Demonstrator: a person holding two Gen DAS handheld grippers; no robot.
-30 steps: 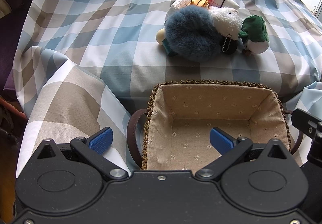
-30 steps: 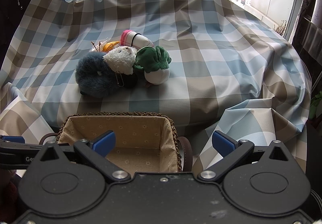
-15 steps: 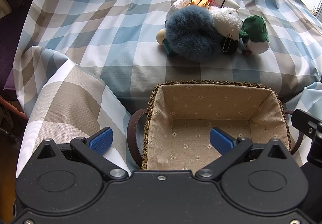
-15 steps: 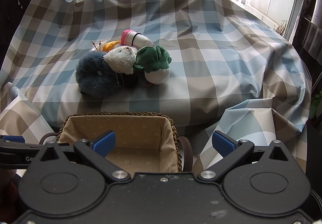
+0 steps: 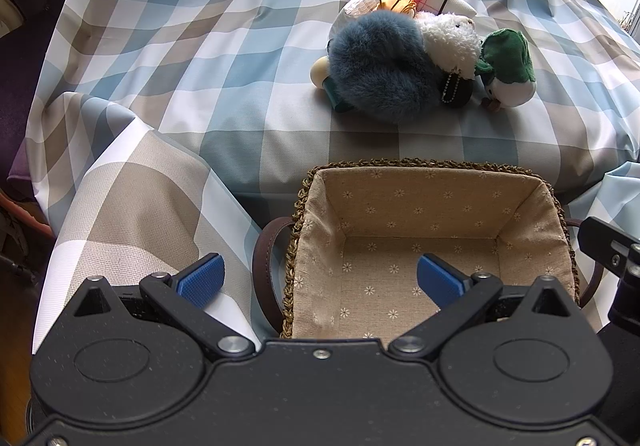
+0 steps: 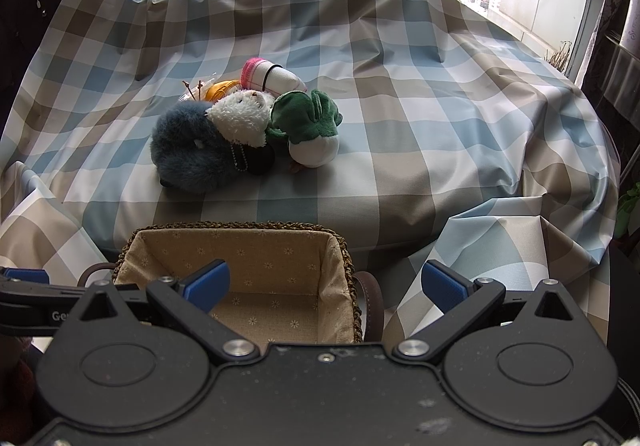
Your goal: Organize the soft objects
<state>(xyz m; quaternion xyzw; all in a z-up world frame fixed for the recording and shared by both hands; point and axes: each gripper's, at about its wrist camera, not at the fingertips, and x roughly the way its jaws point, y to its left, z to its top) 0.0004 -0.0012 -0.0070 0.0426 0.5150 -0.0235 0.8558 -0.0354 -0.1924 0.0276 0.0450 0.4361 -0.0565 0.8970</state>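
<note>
Beyond the empty lined basket (image 5: 432, 205), the soft toys (image 6: 240, 133) lie heaped within reach, so left claw (image 5: 320, 280) and right claw (image 6: 326, 282) hover spread apart, holding nothing.

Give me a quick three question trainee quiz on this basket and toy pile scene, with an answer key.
1. True or false: the basket already holds a toy.
2. Which toy lies at the pile's right end: A) blue fluffy toy, B) green and white plush, C) white fuzzy plush?
3. Fill in: both the left tool and the right tool are ____.

Key: 1 false; 2 B; 3 open.
</note>
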